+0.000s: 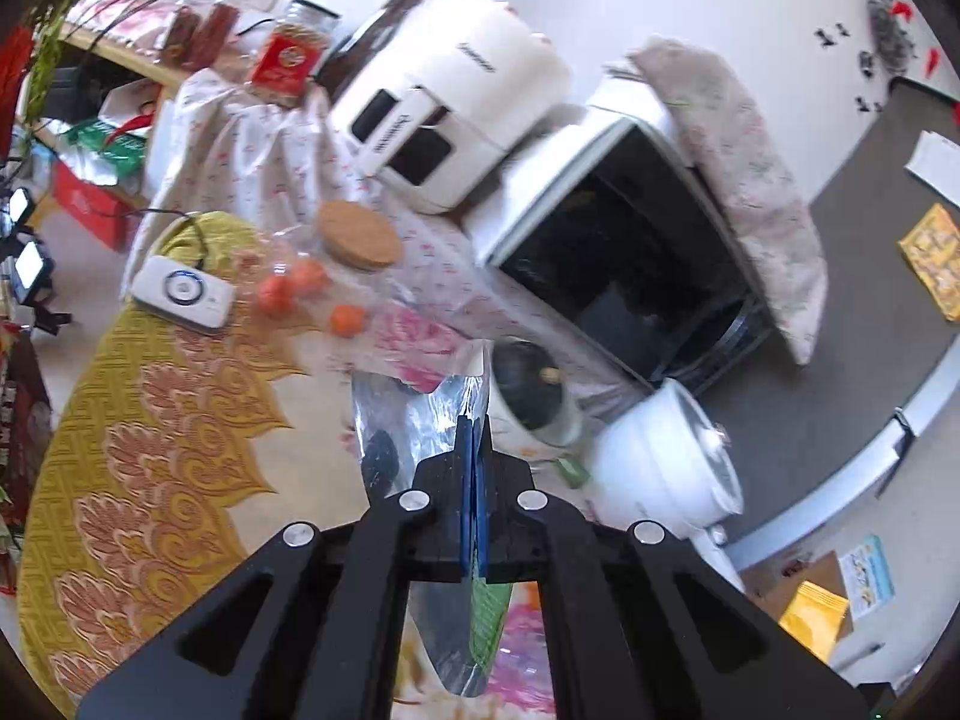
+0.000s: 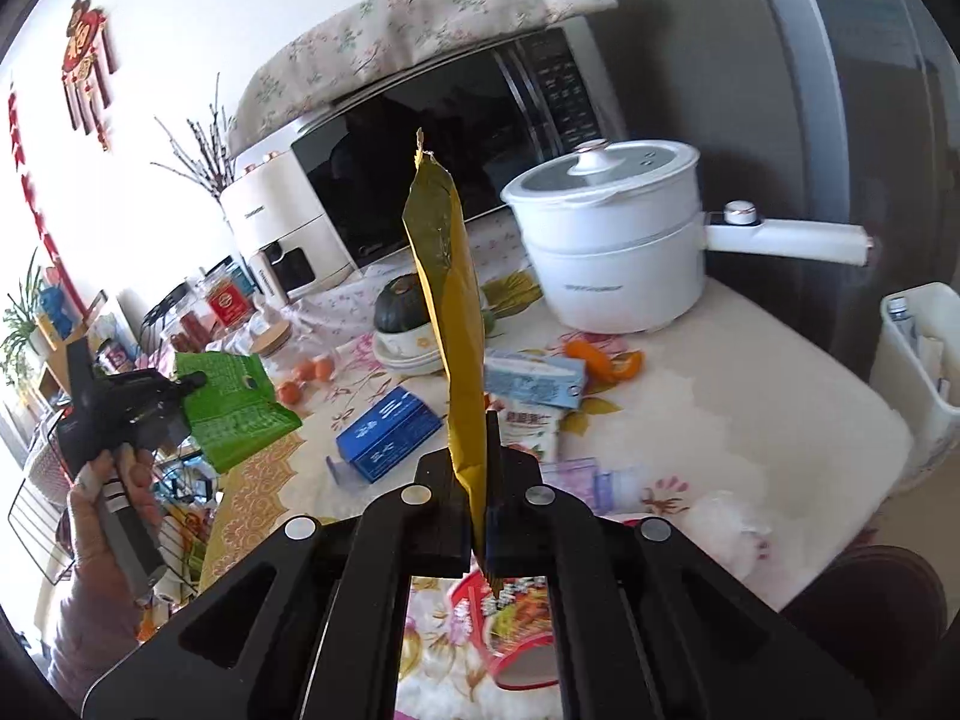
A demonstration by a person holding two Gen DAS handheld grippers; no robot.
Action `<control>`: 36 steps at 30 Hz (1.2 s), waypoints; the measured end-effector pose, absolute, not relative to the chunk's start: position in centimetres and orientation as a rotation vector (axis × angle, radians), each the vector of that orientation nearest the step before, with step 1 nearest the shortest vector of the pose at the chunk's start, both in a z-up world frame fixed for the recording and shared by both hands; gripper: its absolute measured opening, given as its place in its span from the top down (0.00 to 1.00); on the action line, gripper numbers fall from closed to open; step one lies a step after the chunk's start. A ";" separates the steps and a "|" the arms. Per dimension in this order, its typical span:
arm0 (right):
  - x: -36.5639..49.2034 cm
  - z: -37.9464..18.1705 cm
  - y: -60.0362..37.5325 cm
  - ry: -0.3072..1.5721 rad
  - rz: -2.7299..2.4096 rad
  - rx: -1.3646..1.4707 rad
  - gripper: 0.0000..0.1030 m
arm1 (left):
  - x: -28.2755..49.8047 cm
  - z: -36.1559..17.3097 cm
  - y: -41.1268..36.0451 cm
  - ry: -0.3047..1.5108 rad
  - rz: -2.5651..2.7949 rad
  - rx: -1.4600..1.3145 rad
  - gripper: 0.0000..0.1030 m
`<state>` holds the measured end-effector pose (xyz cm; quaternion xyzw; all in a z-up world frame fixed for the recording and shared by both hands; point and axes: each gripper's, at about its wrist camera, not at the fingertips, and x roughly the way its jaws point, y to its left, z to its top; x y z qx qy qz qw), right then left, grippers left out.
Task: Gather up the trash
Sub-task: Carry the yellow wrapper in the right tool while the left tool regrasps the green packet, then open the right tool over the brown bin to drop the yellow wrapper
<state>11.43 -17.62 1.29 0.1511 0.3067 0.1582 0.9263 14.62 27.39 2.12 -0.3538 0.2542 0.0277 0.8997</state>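
My left gripper (image 1: 474, 450) is shut on a green and silver snack wrapper (image 1: 420, 420), held above the table; the green side shows in the right wrist view (image 2: 237, 408), where the left gripper (image 2: 192, 384) is at the far left. My right gripper (image 2: 480, 438) is shut on a yellow wrapper (image 2: 447, 300) that stands upright above the table. On the table lie orange peel (image 2: 606, 360), a blue box (image 2: 390, 429), a light blue carton (image 2: 534, 381), a white packet (image 2: 534, 423) and a red wrapper (image 2: 510, 612).
A white electric pot (image 2: 606, 240), a microwave (image 2: 444, 138), an air fryer (image 2: 282, 228) and a squash in a bowl (image 2: 402, 312) stand at the table's back. Small oranges (image 1: 288, 288) and a white device (image 1: 180, 294) lie nearby. A white bin (image 2: 924, 360) stands right.
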 end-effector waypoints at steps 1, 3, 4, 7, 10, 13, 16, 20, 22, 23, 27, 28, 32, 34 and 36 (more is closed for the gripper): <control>11.1 1.4 -18.1 0.624 0.309 0.307 0.99 | 14.5 2.5 26.6 0.519 0.031 -0.735 1.00; 10.3 1.7 -19.5 0.615 0.273 0.304 0.99 | 14.3 3.3 25.0 0.510 -0.022 -0.738 1.00; 9.9 1.8 -20.0 0.612 0.258 0.304 0.99 | 14.1 3.7 24.1 0.506 -0.048 -0.736 1.00; 8.6 1.8 -22.0 0.614 0.201 0.297 0.99 | 13.8 4.7 21.3 0.501 -0.121 -0.729 1.00; 6.8 1.4 -24.3 0.628 0.127 0.300 0.99 | 13.3 5.5 18.3 0.506 -0.193 -0.714 1.00; 5.4 0.7 -26.5 0.661 0.047 0.309 0.99 | 12.9 6.1 15.2 0.517 -0.252 -0.680 1.00; 3.9 0.0 -28.7 0.686 -0.032 0.332 0.99 | 12.6 6.4 12.2 0.529 -0.306 -0.643 1.00; 2.2 -1.1 -31.0 0.725 -0.114 0.358 0.98 | 12.1 6.4 8.4 0.545 -0.365 -0.604 1.00; 1.5 -1.6 -31.8 0.745 -0.150 0.367 0.98 | 11.9 6.4 6.8 0.554 -0.393 -0.587 1.00; 1.3 -2.0 -32.2 0.759 -0.169 0.374 0.98 | 11.8 6.3 5.8 0.560 -0.410 -0.578 1.00; 0.6 -3.1 -33.5 0.805 -0.232 0.373 0.90 | 11.5 6.0 2.1 0.586 -0.471 -0.541 1.00; 0.4 -3.2 -33.8 0.810 -0.259 0.369 0.69 | 11.4 5.9 1.4 0.592 -0.484 -0.534 1.00; -0.7 -2.9 -35.2 0.764 -0.359 0.364 0.36 | 11.2 5.1 -3.0 0.632 -0.552 -0.500 1.00; -1.3 -2.5 -35.9 0.742 -0.406 0.348 0.25 | 11.0 4.6 -5.2 0.653 -0.586 -0.481 1.00; -1.9 -2.3 -36.7 0.711 -0.498 0.326 0.14 | 10.8 4.0 -7.3 0.676 -0.620 -0.463 1.00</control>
